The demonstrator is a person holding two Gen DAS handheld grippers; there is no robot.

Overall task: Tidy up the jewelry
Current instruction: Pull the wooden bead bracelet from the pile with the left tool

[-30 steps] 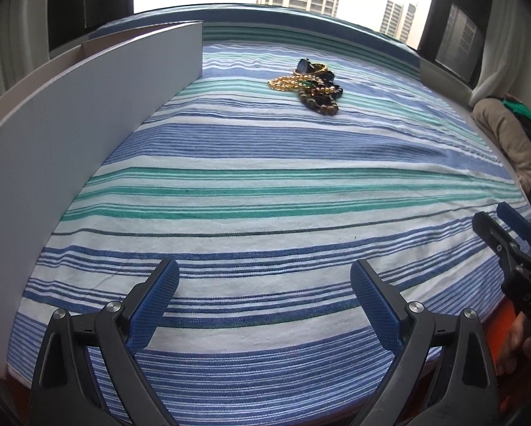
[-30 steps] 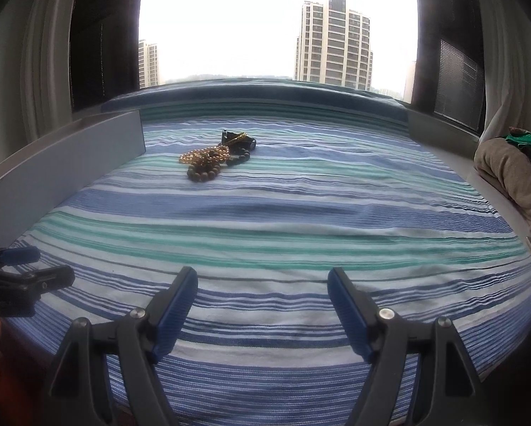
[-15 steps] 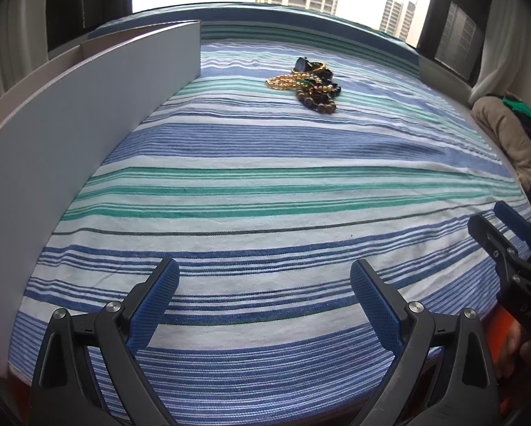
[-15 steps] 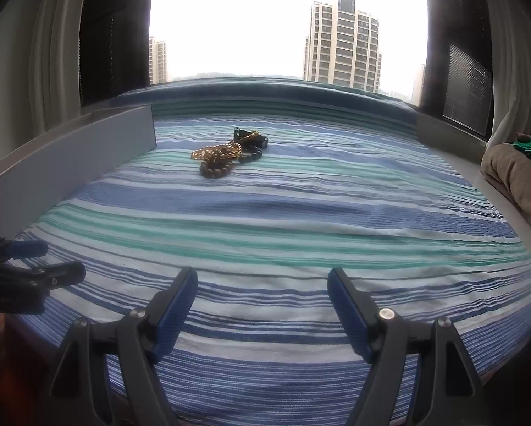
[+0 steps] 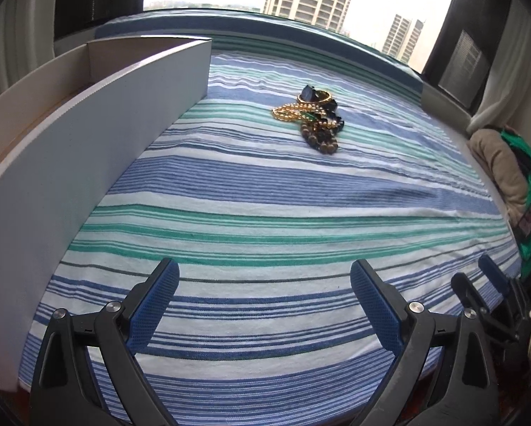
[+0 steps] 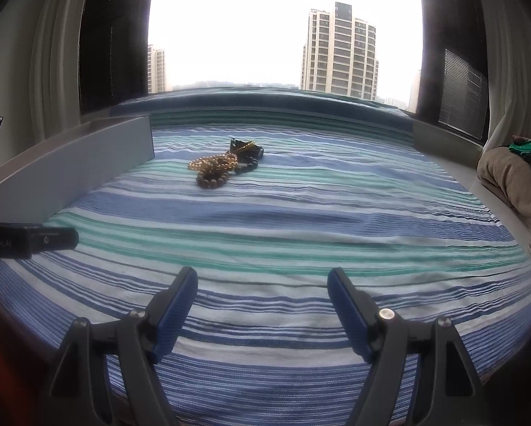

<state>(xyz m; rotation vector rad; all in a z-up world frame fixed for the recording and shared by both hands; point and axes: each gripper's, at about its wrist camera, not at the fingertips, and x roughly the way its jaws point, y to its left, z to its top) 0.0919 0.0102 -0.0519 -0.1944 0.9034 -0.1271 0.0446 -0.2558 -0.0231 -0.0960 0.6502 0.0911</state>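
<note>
A small pile of jewelry lies on the striped cloth toward the far side: gold bead strands, brown bead bracelets, dark beads and a dark piece with a gold band. It also shows in the right wrist view. A white box with a long side wall stands on the left; it shows in the right wrist view too. My left gripper is open and empty near the front edge. My right gripper is open and empty, also near the front edge, far from the pile.
The blue, green and white striped cloth covers the whole surface. Folded beige and green fabric lies at the right edge. Windows and curtains stand behind. The right gripper shows at the lower right of the left wrist view.
Both grippers have moved forward and a little up over the cloth, so the jewelry pile appears closer. Both stay open and empty.
</note>
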